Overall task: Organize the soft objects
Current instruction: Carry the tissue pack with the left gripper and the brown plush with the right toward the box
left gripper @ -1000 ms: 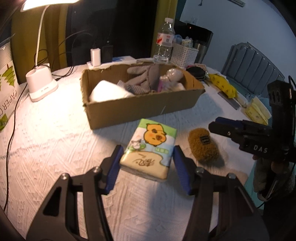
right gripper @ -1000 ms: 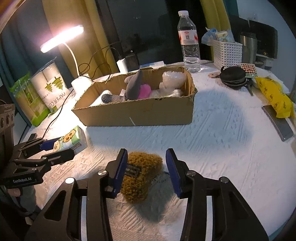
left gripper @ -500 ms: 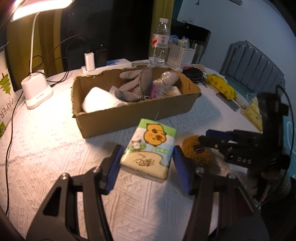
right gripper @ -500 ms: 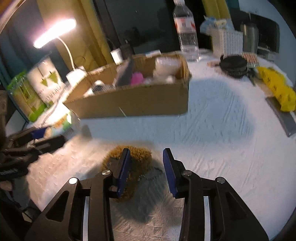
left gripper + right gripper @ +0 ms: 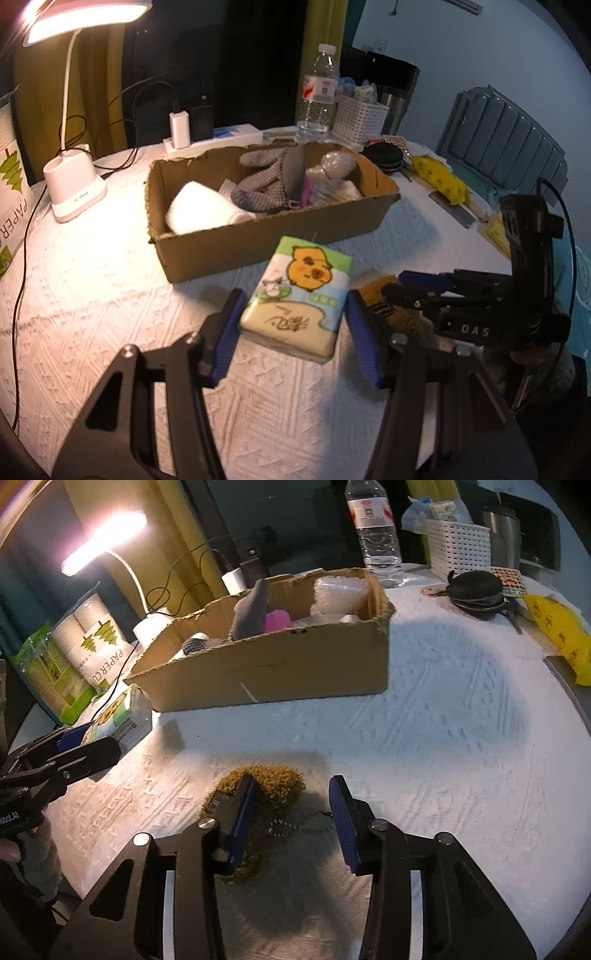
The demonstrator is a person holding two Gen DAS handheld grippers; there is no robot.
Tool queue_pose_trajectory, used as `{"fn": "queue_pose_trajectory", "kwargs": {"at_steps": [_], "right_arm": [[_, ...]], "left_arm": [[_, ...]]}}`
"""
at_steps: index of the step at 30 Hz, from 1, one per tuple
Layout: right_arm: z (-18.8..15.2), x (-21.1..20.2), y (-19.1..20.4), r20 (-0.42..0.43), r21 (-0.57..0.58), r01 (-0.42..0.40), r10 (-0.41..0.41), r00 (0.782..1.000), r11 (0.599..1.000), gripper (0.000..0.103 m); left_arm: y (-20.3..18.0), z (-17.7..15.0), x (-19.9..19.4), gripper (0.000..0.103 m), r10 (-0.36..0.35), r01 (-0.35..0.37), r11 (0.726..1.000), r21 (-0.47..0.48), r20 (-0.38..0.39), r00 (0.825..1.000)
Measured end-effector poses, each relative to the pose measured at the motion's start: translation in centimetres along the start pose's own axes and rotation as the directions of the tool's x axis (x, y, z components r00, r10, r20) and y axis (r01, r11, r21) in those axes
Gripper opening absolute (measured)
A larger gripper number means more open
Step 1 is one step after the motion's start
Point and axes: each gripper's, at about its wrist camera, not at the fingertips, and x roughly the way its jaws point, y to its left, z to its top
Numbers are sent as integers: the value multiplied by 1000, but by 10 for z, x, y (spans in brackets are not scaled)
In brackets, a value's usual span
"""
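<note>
My left gripper [image 5: 291, 325] is shut on a soft tissue pack [image 5: 301, 295] printed with an orange cartoon animal and holds it above the white tablecloth, in front of the cardboard box [image 5: 273, 232]. The pack also shows in the right wrist view [image 5: 123, 716]. My right gripper [image 5: 293, 812] is open over a brown fuzzy pouch [image 5: 273, 779] lying on the cloth; its left finger rests on the pouch's left part. The pouch [image 5: 373, 295] is partly hidden behind the right gripper in the left wrist view. The box holds a white bundle [image 5: 201, 210], grey gloves [image 5: 266, 181] and bubble wrap [image 5: 340, 594].
A lit desk lamp [image 5: 74, 184] and cables stand at the left. A water bottle [image 5: 317, 99] and white basket [image 5: 360, 118] stand behind the box. A black round case [image 5: 476, 590] and yellow pack [image 5: 557, 635] lie at the right. Paper cup packs [image 5: 85, 646] stand far left.
The left gripper has lifted the tissue pack slightly towards the box. The right gripper has moved left and down over the brown pouch, its fingers a little closer together.
</note>
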Motion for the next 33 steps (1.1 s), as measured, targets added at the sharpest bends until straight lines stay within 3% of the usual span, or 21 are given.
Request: {"fn": "queue_pose_trajectory", "kwargs": {"at_steps": [11,14,33], "right_arm": [[4,9,28,-39,-31,-67,65,997,997,43],[2,16,40,-58,-52,-99,96,994,994,29],[53,-28,34,103,-102,-56,66,993,993,28]], "left_arm": [[14,-3,-9,56,-2,3,1000,-28,18,1000],[18,-3,-13,56,2,-1,999,-34,26,1000],[26,42,-18,56,49,-45,998,-34,116,992]]}}
